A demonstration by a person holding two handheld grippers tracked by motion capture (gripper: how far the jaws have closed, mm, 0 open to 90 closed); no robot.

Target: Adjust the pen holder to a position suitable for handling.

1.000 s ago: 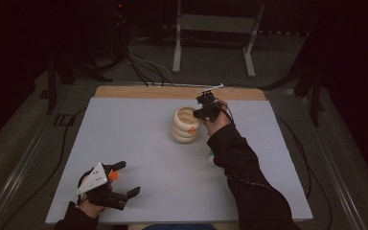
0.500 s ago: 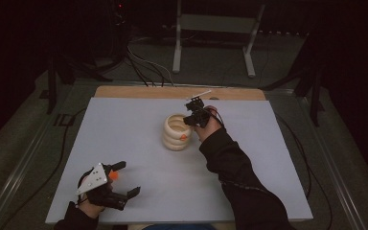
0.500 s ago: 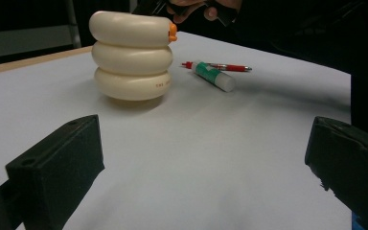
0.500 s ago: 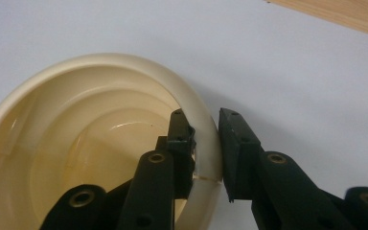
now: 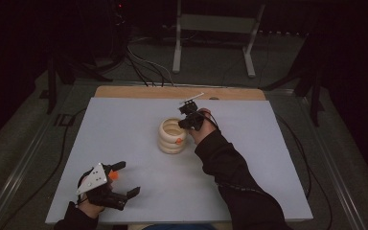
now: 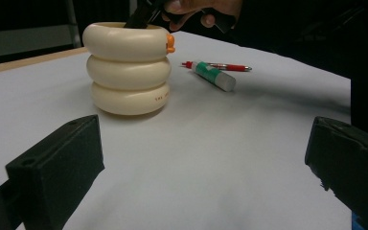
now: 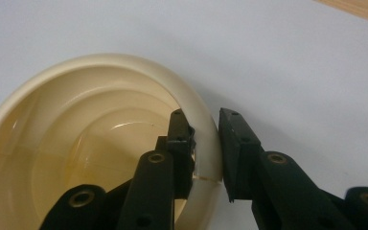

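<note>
Cream plastic, three stacked bulging rings: the holder (image 5: 173,135) stands upright a little beyond the middle of the grey-white table mat (image 5: 124,124). A small orange knob (image 6: 170,43) sticks out from its top ring. The right gripper view looks down into the holder (image 7: 96,143): glossy cream walls stepping down to a bare bottom, no contents showing.

Right gripper (image 5: 188,120) sits at the holder's rim, on the side toward the table's right. One jaw is inside the cup, the other outside, with the top ring's wall between them. The pads are clamped on that wall, grasping the rim. The person's dark sleeve (image 5: 230,177) runs back from it to the near edge.

On the mat beyond the holder, as the left gripper view has it, lie a glue stick (image 6: 213,75) with a green label and a red pen (image 6: 225,67). The two lie touching or nearly so, near the holder but apart from it.

Left gripper (image 5: 120,184) rests at the near left corner of the mat, well apart from the holder. Its jaws are spread wide with only bare mat between them, grasping nothing.

A wooden table edge (image 5: 172,92) borders the far side of the mat. Past it stand a metal frame (image 5: 215,28) and loose cables (image 5: 143,62) on the dark floor.
</note>
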